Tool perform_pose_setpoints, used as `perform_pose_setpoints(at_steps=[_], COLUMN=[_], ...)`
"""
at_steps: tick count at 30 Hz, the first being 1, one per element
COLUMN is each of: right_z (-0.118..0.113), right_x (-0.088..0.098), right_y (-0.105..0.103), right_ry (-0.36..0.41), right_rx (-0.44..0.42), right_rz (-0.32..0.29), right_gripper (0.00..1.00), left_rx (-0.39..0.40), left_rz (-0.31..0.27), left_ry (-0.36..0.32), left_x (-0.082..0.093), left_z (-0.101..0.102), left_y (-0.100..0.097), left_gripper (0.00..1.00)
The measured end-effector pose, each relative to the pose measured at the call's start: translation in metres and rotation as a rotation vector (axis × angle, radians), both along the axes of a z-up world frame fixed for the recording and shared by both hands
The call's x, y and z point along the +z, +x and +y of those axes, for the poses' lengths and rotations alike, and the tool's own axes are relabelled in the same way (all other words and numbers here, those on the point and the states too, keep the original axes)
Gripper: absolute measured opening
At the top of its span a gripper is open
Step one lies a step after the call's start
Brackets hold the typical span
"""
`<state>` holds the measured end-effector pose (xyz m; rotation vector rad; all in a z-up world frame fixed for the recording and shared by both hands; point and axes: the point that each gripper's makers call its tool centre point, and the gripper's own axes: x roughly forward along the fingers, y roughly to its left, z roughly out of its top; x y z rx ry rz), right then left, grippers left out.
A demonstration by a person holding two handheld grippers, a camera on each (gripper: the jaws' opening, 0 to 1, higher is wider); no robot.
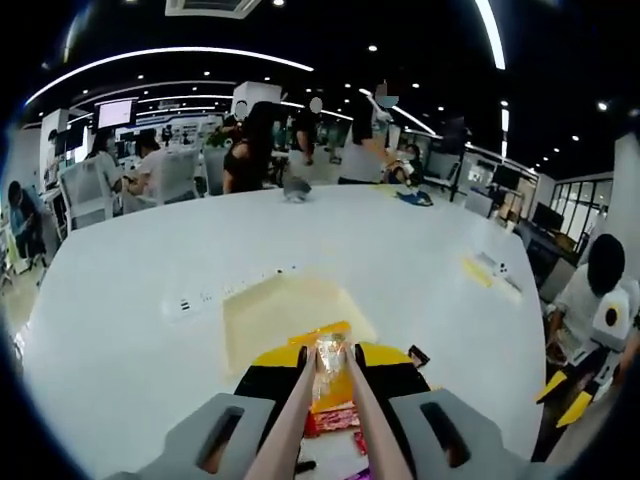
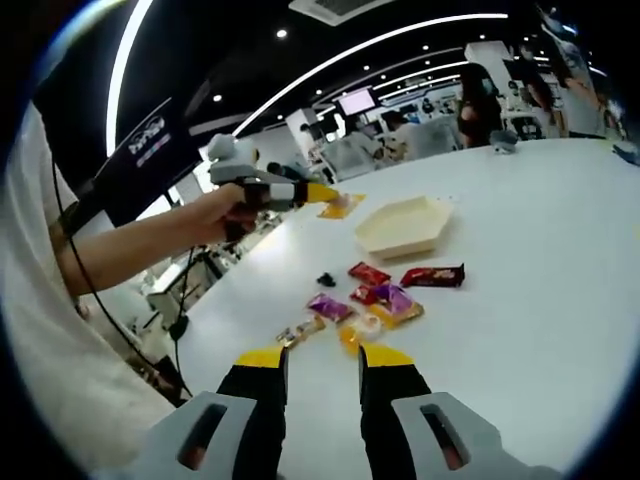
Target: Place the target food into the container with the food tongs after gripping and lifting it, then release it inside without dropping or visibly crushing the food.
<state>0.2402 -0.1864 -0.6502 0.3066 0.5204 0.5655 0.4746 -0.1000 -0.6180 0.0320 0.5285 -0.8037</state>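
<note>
L hand-held gripper point(image 1: 331, 352): holds pinkish food tongs point(image 1: 300, 420) between its jaws; the tong tips are closed on a clear-wrapped snack packet point(image 1: 329, 368), lifted off the counter point(image 1: 130, 340). In the right gripper view the same L hand-held gripper point(image 2: 262, 192) is up in the air in a person's hand point(image 2: 215, 215), above the counter's near-left edge, w/ the orange-yellow packet point(image 2: 340, 207) at the tong tips, well apart from the counter top.

Container point(image 1: 290, 318): cream, shallow, hexagonal tray, sits on the counter just beyond the held packet in the left gripper view; in the right gripper view the container point(image 2: 404, 224) is past the snack pile, toward the counter's middle. Looks to have nothing in it, as far as I can tell.

R hand-held gripper point(image 2: 322, 362): jaws apart, narrow-ish gap, nothing between them; hangs over the counter's near edge.

Snack pile on the counter ahead of R jaws: red packet point(image 2: 368, 273), dark red bar point(image 2: 433, 275), purple packet point(image 2: 330, 307), purple-yellow packet point(image 2: 396, 302), small brownish packet point(image 2: 300, 330), a small black item point(image 2: 325, 279). All near each other, between the near edge and the container.

White power strip point(image 1: 232, 289) lies on the counter left of the container. People sit and stand at the counter's far edge.
</note>
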Motion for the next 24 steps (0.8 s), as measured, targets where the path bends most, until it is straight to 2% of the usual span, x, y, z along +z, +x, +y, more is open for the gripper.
perform_pose_setpoints(at_steps=[10,24], right_z=[-0.006,-0.008], right_x=[-0.001,-0.003], right_y=[0.000,0.001], right_ry=[0.002,0.002], right_rx=[-0.020,-0.024], right_rz=[0.002,0.010], right_gripper=[0.27,0.27], left_rx=[-0.006,0.022], left_rz=[0.006,0.016], left_ry=[0.011,0.014], left_x=[-0.005,-0.012], left_z=[-0.006,0.002], left_y=[0.012,0.026], left_gripper=[0.17,0.17])
